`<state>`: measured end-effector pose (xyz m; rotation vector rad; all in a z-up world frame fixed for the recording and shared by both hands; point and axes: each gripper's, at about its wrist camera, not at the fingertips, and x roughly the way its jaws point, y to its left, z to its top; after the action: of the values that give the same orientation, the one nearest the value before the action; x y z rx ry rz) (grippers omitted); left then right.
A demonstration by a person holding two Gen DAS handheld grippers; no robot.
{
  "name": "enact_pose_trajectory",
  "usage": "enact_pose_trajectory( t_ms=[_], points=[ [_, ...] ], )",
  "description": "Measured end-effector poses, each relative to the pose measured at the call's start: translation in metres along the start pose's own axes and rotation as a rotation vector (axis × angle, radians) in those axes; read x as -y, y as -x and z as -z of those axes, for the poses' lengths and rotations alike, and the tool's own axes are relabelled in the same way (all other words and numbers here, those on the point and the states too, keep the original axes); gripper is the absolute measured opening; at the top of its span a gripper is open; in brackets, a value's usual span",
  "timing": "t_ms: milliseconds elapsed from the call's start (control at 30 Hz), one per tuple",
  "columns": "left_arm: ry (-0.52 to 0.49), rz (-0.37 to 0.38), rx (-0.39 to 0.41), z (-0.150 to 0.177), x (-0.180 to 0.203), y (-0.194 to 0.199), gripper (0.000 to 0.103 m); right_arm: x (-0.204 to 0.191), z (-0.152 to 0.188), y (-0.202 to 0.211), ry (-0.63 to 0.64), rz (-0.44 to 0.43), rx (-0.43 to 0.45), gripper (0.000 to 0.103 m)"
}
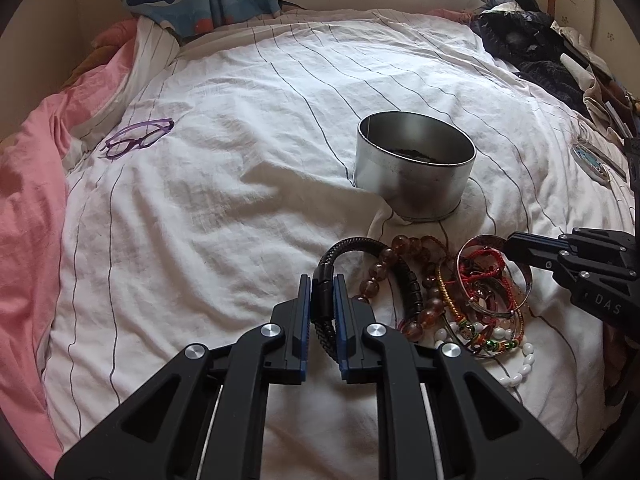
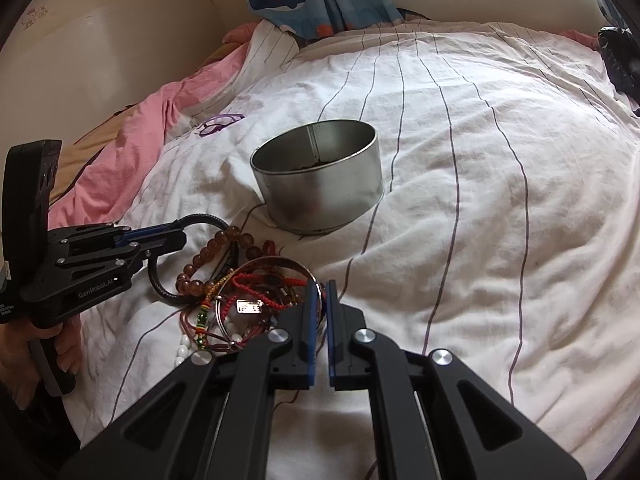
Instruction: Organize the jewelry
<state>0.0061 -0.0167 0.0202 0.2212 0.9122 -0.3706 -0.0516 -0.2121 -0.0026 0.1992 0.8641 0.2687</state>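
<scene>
Both tongs grip: left gripper (image 1: pixel 324 296) clamped on the black cord (image 1: pixel 326 300), right gripper (image 2: pixel 320 304) on the bangle (image 2: pixel 316 280), amid the bracelets (image 1: pixel 472 300) at lower right of a rumpled striped quilt (image 1: pixel 240 220), tin (image 1: pixel 412 188) just above, bare quilt at left.

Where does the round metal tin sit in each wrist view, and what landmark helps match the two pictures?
Left wrist view: the metal tin stands right of centre on the striped white duvet, just beyond the jewelry pile.
Right wrist view: the tin stands at mid-height, about centre, beyond and right of the pile.
Shared landmark: the purple glasses, lying left of the tin in both.
</scene>
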Motion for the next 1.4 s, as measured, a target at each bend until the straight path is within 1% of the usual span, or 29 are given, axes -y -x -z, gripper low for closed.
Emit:
enact_pose_trajectory(
  t_ms=[67,133,167,200,233,267,333,367,400,433,467,500,533,600,633,767,833,867,900,933,967,1000,1033,1067,1100,1133,1167,1333,1400],
  points=[
    [0.004,-0.006,-0.008,0.000,-0.001,-0.002,0.014,0.001,0.000,-0.001,-0.007,0.004,-0.005,0.006],
    [0.019,-0.009,-0.016,0.000,-0.004,-0.005,0.024,0.004,-0.001,-0.001,-0.022,0.010,-0.002,0.008],
    [0.026,-0.016,-0.015,-0.001,-0.005,-0.006,0.038,0.006,-0.001,0.000,-0.031,0.016,0.002,0.011],
    [0.035,-0.022,-0.010,-0.002,-0.006,-0.006,0.049,0.008,-0.001,0.001,-0.043,0.023,0.006,0.024],
    [0.045,-0.025,-0.002,-0.002,-0.008,-0.006,0.053,0.010,-0.001,0.002,-0.055,0.028,0.013,0.028],
    [0.054,-0.027,0.000,-0.003,-0.010,-0.007,0.055,0.011,-0.002,0.003,-0.060,0.027,0.017,0.030],
    [0.064,-0.028,-0.009,-0.003,-0.012,-0.012,0.056,0.010,-0.001,0.001,-0.055,0.026,0.005,0.030],
    [0.066,-0.024,-0.021,-0.003,-0.013,-0.017,0.056,0.009,-0.001,-0.003,-0.047,0.029,-0.019,0.030],
    [0.063,-0.016,-0.032,-0.002,-0.012,-0.021,0.056,0.008,0.000,-0.009,-0.037,0.031,-0.049,0.028],
    [0.054,-0.005,-0.037,-0.001,-0.010,-0.024,0.050,0.005,0.001,-0.010,-0.021,0.032,-0.060,0.024],
    [0.036,0.004,-0.047,-0.002,-0.007,-0.025,0.019,0.003,0.001,-0.010,-0.007,0.028,-0.064,0.010],
    [0.014,-0.007,-0.052,-0.002,-0.005,-0.025,0.009,0.001,0.001,-0.008,0.006,0.034,-0.060,0.005],
    [0.016,0.004,-0.038,-0.002,-0.005,-0.021,0.009,0.000,0.001,-0.006,0.013,0.033,-0.049,0.004],
    [0.057,0.045,-0.012,-0.002,-0.010,-0.010,0.009,-0.002,0.000,0.003,0.015,0.025,-0.020,0.003],
    [0.060,0.042,0.013,-0.002,-0.012,-0.002,0.009,-0.002,-0.001,0.008,0.015,0.022,0.000,0.003],
    [0.115,0.079,0.105,-0.004,-0.020,0.025,0.009,-0.001,-0.007,0.031,0.002,-0.012,0.102,0.004],
    [0.146,0.121,0.169,-0.007,-0.024,0.040,0.010,-0.001,-0.011,0.041,-0.004,-0.033,0.150,0.004],
    [0.139,0.109,0.186,-0.009,-0.022,0.047,0.010,-0.003,-0.012,0.046,0.002,-0.040,0.175,0.004],
    [0.098,0.073,0.188,-0.011,-0.017,0.050,0.010,-0.004,-0.014,0.051,0.009,-0.038,0.197,0.004],
    [0.100,0.144,0.191,-0.012,-0.017,0.053,0.011,-0.005,-0.015,0.054,0.011,-0.035,0.214,0.004],
    [0.180,0.285,0.194,-0.012,-0.027,0.054,0.012,-0.004,-0.016,0.058,0.005,-0.035,0.229,0.004],
    [0.229,0.307,0.191,-0.013,-0.033,0.054,0.012,-0.002,-0.017,0.059,-0.001,-0.033,0.233,0.004],
    [0.177,0.234,0.184,-0.013,-0.029,0.050,0.012,0.001,-0.019,0.059,-0.011,-0.032,0.229,0.004],
    [0.110,0.167,0.122,-0.014,-0.021,0.037,0.012,0.004,-0.019,0.058,-0.024,-0.035,0.226,0.004],
    [0.093,0.141,0.071,-0.011,-0.018,0.026,0.012,0.007,-0.019,0.057,-0.038,-0.040,0.219,0.004],
    [0.098,0.151,0.062,-0.008,-0.017,0.023,0.012,0.008,-0.019,0.056,-0.044,-0.043,0.214,0.004],
    [0.104,0.172,0.071,-0.007,-0.017,0.025,0.012,0.008,-0.019,0.057,-0.040,-0.040,0.215,0.004],
    [0.123,0.237,0.143,-0.010,-0.015,0.047,0.012,0.006,-0.020,0.057,-0.036,-0.044,0.216,0.004],
    [0.157,0.286,0.178,-0.015,-0.018,0.054,0.012,0.005,-0.021,0.057,-0.036,-0.038,0.221,0.004]
  ],
)
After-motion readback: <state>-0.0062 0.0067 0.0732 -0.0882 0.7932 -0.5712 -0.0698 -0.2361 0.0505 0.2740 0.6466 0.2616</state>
